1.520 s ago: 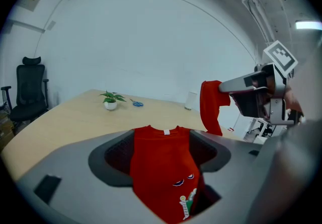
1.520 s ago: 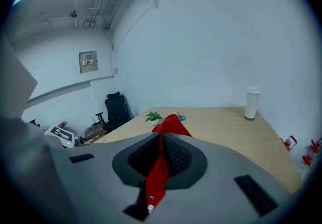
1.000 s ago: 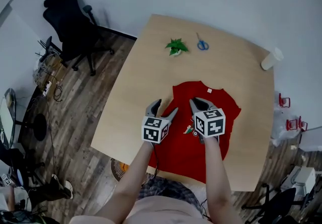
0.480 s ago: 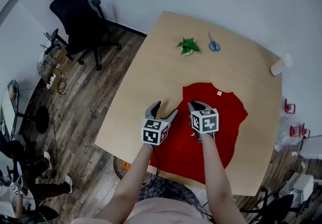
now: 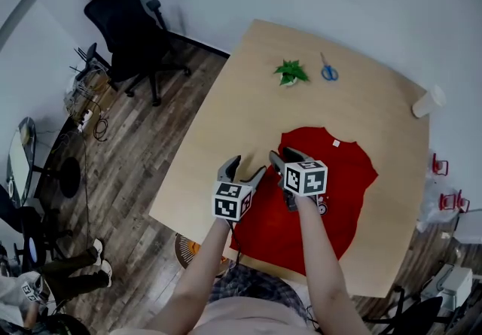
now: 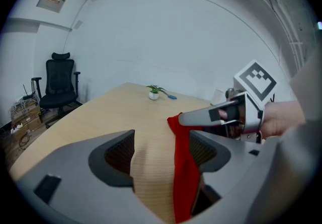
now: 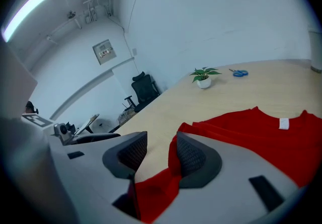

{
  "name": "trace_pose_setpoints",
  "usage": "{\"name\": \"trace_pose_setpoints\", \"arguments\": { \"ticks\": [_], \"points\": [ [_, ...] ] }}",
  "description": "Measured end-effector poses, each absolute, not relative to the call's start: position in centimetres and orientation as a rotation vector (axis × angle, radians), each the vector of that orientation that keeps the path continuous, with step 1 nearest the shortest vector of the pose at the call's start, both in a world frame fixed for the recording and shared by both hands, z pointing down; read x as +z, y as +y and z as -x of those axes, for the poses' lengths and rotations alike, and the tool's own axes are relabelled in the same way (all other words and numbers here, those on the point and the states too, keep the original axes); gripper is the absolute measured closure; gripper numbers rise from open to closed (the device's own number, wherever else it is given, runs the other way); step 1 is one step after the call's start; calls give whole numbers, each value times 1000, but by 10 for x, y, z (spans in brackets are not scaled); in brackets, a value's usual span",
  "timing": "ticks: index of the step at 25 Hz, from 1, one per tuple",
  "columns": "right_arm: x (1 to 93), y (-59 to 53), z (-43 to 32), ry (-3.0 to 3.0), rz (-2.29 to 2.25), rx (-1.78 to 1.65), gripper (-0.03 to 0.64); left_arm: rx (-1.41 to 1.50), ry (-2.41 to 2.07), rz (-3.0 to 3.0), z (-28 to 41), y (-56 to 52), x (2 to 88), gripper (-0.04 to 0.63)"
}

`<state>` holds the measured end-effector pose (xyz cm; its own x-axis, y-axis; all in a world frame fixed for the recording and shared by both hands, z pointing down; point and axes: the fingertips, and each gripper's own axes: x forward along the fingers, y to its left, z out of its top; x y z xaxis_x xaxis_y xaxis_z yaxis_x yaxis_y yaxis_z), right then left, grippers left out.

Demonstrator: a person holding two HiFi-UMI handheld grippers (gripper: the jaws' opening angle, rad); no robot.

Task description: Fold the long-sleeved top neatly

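The light wooden worktop [image 5: 361, 100] carries the red long-sleeved top [image 5: 343, 175] flat on its near right part, collar away from the person. It looks like limp, light cloth that will sag and crease, so it is best pinched at a folded edge or hem. The left tool [image 5: 245, 168] is spread wide over the top's left edge, with cloth just inside one jaw and unpinched; just beside it, the right tool [image 5: 281, 156] has its jaws just opening, a red fold lying loose between them.
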<state>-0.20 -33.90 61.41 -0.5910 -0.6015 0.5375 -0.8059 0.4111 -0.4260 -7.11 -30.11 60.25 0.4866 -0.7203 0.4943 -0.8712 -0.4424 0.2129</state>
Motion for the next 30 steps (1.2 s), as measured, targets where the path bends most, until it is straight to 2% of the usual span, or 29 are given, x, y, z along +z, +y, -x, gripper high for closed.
{"name": "trace_pose_setpoints", "arguments": {
  "ticks": [4, 9, 20, 30],
  "points": [
    [600, -338, 3, -2425, -1239, 974, 408, 471, -1332, -2298, 76, -298, 600, 270],
    [577, -334, -31, -2448, -1328, 937, 387, 486, -1313, -2331, 62, -301, 596, 270],
    [549, -316, -155, -2330, -1575, 794, 380, 610, -1162, -2488, -13, -331, 585, 268],
    [555, -314, -273, -2122, -1633, 649, 380, 844, -909, -2629, -71, -378, 576, 267]
  ]
}}
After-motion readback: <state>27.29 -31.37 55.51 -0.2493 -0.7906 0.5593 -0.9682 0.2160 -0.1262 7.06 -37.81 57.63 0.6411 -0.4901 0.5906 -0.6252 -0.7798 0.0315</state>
